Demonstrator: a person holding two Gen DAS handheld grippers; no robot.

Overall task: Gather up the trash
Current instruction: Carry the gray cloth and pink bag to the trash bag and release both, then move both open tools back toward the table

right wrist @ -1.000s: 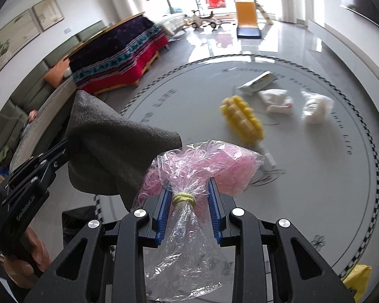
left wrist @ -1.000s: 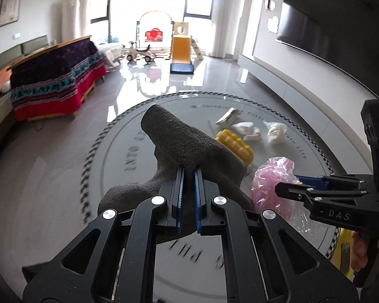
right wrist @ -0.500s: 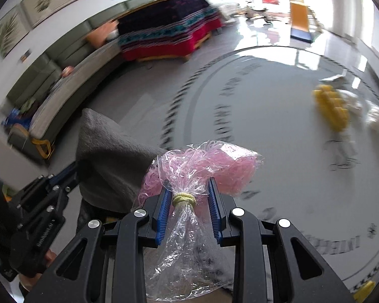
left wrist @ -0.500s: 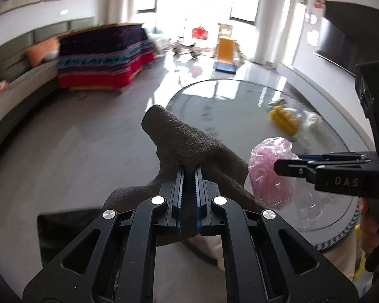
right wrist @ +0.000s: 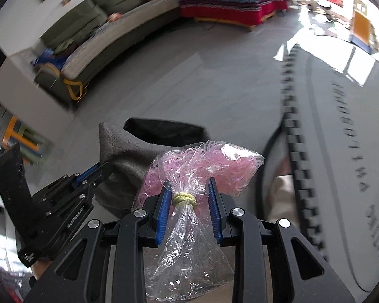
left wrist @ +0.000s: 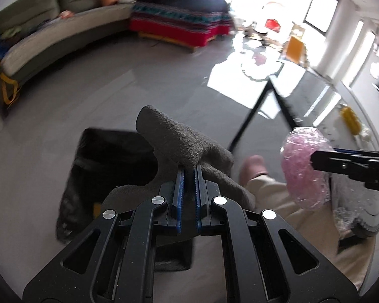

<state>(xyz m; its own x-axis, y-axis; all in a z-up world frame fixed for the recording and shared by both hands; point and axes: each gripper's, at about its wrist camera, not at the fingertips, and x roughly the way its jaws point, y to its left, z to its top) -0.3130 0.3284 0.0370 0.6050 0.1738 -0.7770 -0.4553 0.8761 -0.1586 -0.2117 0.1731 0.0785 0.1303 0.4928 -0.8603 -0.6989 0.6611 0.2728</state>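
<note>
A grey floor [left wrist: 63, 106] is seen from above in a living room. A curved sofa [left wrist: 50, 25] runs along the left wall, and a bed with a striped red cover [left wrist: 179, 25] stands beyond it, ahead of bright windows. A round printed table [right wrist: 340, 126] fills the right side.

Only the left view shows a yellow item [left wrist: 351, 121] lying far off on the table, and a trouser leg [left wrist: 277, 202] with a pink shoe [left wrist: 252, 169] below. Only the right view shows the lettering on the table and the yellow tie around the bag's neck.

The left tongs [left wrist: 186, 174] are clamped together on a grey cloth [left wrist: 179, 139], held up over a black bin bag [left wrist: 108, 171] on the floor. The right tongs [right wrist: 188, 192] are clamped on a clear bag [right wrist: 202, 166], crinkled and stuffed with pink shreds, gripped at its tied neck, just right of the cloth.
</note>
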